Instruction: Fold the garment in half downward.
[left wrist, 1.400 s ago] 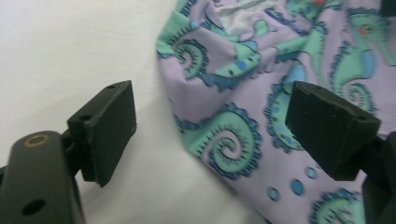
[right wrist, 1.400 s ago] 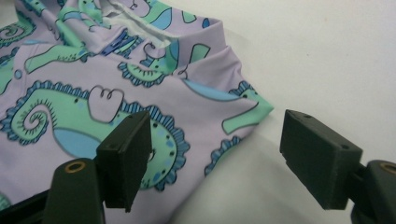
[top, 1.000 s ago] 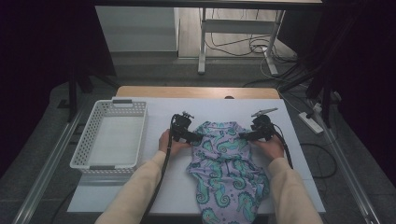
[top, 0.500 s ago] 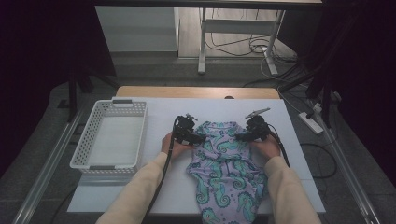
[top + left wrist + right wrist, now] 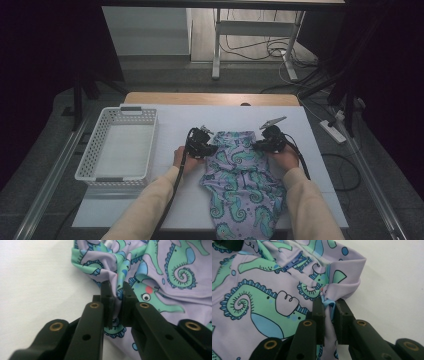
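In the high view, a purple garment [image 5: 242,180] printed with green seahorses lies on the white table [image 5: 320,165], its long axis running from the far middle toward the near edge. The left gripper [image 5: 214,148] sits at the garment's far left corner and the right gripper [image 5: 256,146] at its far right corner, both aimed inward across the cloth, so each hand is already at its own corner and neither has to reach. A white basket [image 5: 119,148] stands well apart to the left, and nothing lies between it and the garment. The likely next move is to lift or fold the far end, which depends on both corners coming up together.

In the left gripper view, the jaws have just been closing and are now clenched on a bunched fold of the garment's [image 5: 160,277] edge, with bare table [image 5: 37,285] to one side of them.

In the right gripper view, the jaws have likewise just been closing and now pinch a gathered hem of the garment [image 5: 249,302] near its zip [image 5: 294,261], with bare table [image 5: 392,282] to the right.
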Tool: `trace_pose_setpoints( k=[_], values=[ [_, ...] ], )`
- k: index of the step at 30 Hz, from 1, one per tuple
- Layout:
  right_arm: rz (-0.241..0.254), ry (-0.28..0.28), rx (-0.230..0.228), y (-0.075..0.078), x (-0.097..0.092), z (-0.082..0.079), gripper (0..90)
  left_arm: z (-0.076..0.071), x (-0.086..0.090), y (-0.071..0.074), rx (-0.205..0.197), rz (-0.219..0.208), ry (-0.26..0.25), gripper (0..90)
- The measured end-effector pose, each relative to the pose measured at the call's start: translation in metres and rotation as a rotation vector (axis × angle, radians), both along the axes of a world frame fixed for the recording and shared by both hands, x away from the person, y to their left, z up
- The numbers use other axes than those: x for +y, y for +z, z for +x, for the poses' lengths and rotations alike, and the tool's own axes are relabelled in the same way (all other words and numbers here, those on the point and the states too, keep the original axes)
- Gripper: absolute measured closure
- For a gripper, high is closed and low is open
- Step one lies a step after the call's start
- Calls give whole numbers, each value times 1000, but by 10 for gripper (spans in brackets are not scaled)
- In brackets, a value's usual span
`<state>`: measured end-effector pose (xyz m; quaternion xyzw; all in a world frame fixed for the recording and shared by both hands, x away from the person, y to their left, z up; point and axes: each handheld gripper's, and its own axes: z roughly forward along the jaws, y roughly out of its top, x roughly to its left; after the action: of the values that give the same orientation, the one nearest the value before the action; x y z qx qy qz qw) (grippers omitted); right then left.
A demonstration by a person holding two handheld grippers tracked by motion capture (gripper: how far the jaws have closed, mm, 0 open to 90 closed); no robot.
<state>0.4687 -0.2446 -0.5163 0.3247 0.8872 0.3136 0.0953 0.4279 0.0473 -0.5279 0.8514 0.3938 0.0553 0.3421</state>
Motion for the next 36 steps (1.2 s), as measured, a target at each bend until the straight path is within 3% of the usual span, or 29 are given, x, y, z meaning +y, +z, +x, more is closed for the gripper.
trace_pose_setpoints(
  k=[8,15,21,29,36],
  values=[
    [47,8,-68,15,0,-6,806,-1,10,9,-15,-48,3,849],
    [91,3,-84,20,-2,-8,805,-1,15,10,-17,-76,11,851],
    [91,-6,-112,26,0,-8,806,1,18,15,-37,-85,23,853],
    [119,-24,-154,48,4,-5,807,9,25,40,-75,-111,45,853],
    [157,-44,-190,74,9,-1,809,16,35,67,-126,-104,63,854]
  ],
)
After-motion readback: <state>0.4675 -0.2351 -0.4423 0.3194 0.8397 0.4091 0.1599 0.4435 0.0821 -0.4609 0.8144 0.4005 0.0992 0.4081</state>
